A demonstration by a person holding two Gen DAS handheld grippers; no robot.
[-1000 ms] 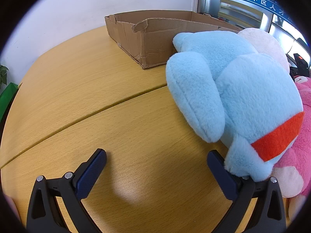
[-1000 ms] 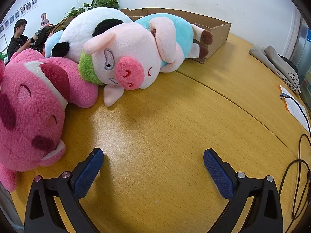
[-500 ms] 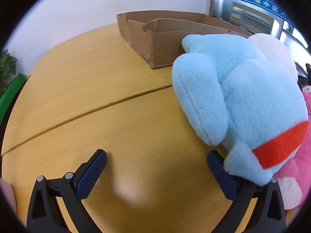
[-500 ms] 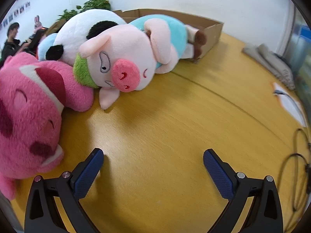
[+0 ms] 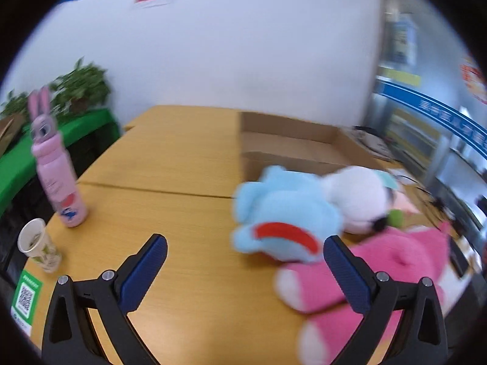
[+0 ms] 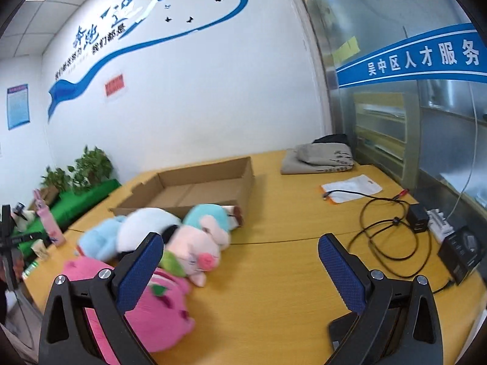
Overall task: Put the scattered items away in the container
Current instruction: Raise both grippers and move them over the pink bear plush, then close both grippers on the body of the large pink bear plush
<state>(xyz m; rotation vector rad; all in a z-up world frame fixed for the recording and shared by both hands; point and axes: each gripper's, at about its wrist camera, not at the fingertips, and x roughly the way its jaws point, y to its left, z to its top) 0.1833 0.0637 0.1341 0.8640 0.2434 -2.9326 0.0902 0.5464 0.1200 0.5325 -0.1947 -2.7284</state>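
Observation:
An open cardboard box [image 5: 292, 147] [image 6: 194, 187] lies empty on the wooden table, behind a heap of plush toys. The heap holds a light blue toy with a red band [image 5: 283, 213] [image 6: 97, 240], a white panda-like toy [image 5: 356, 200] [image 6: 146, 223], a pale pink pig in teal [image 6: 197, 243] and a big pink bear [image 5: 380, 270] [image 6: 161, 313]. My left gripper [image 5: 243, 270] hangs open above the table, left of the blue toy. My right gripper [image 6: 239, 270] is open too, raised over the table, with the pink bear by its left finger.
A pink rabbit-topped bottle [image 5: 57, 179], a paper cup [image 5: 38, 245] and a QR sticker [image 5: 26, 295] stand at the table's left edge. Folded grey cloth [image 6: 319, 159], a white pouch [image 6: 351, 188], black cables [image 6: 386, 228] and black boxes [image 6: 461, 252] occupy the right side. Plants [image 6: 79, 173] line the wall.
Both grippers have lifted and drawn back from the toys, so the whole table, the box and the wall show. Both views are blurred by motion. Jaws stay open.

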